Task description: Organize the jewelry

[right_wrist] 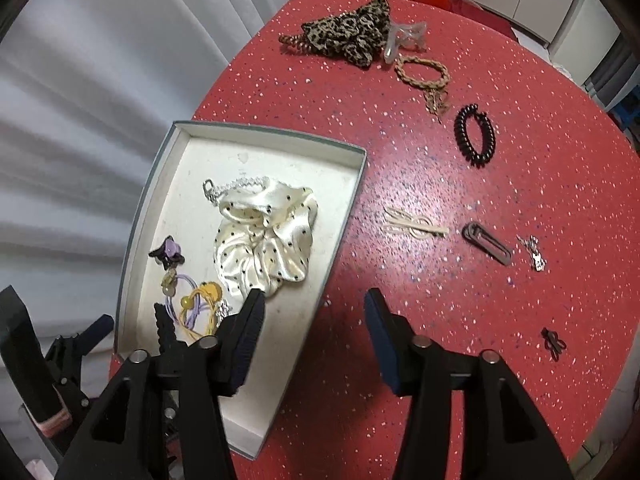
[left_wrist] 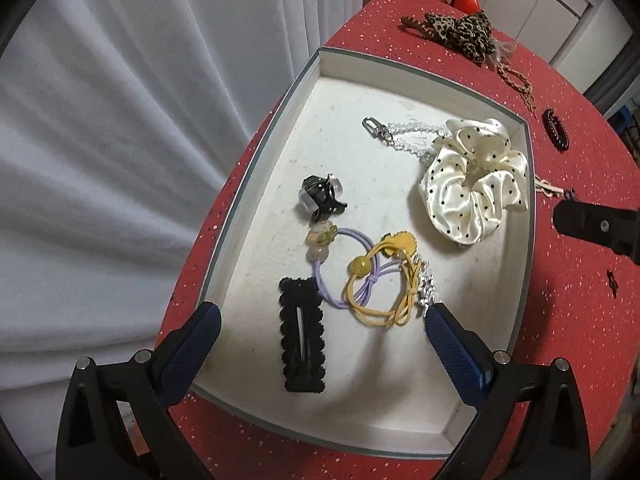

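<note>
Black snap clip [left_wrist: 302, 334] in tray [left_wrist: 256, 168], lengthwise toward camera

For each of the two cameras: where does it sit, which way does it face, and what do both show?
Left wrist: on the left hand-held gripper, looking steeply down into the white tray; its two open fingers show.
Right wrist: on the right hand-held gripper, looking down over the tray's edge and the red table; its open fingers show, the left hand-held gripper at lower left.
Shared: tray, dotted scrunchie, black clip.
</note>
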Demonstrator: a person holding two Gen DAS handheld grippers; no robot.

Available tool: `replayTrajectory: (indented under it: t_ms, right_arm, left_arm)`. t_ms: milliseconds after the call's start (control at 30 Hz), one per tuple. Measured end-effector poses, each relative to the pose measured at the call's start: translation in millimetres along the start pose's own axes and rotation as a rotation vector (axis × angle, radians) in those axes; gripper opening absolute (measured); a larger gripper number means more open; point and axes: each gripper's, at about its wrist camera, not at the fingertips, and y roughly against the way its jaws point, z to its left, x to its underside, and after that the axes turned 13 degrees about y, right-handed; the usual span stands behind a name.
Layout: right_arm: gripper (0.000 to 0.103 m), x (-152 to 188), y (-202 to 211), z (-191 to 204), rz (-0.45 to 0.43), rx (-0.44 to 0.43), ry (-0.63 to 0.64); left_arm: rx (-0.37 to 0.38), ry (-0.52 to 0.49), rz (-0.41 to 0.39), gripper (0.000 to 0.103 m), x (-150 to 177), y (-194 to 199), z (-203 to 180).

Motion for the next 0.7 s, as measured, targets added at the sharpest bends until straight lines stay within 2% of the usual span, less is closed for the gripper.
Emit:
replayTrajectory:
  t_ms: [200,233,300,567,667,700]
  right_arm:
    - [0.065,16,1,7,0.03,-0.002,0.017]
    - [0.067,19,2,7,0.037,-0.005,0.02]
    - [0.079,25,3,8,0.039,-0.013,0.021]
    - [0.08,50,23,6,0.041,-0.022,0.0]
    - [0.092,59,34,5,0.038,-0.017,-0.006]
    - [0.092,61,37,5,0.034,-0.012,-0.005]
  left_arm:
    - [0.014,-0.009,0.034,0.102,8,5,1]
    - [0.013,-0.007,0.037,0.102,10,6,2]
    - [0.015,-0.003,0.041,0.102,13,10,4]
    - [0.021,-0.026,0.009,0.102,27,43,7]
    - [0.023,-0.033,-0.007,0.102,31,55,5]
    - [0.024,-0.034,-0.011,0.102,32,59,4]
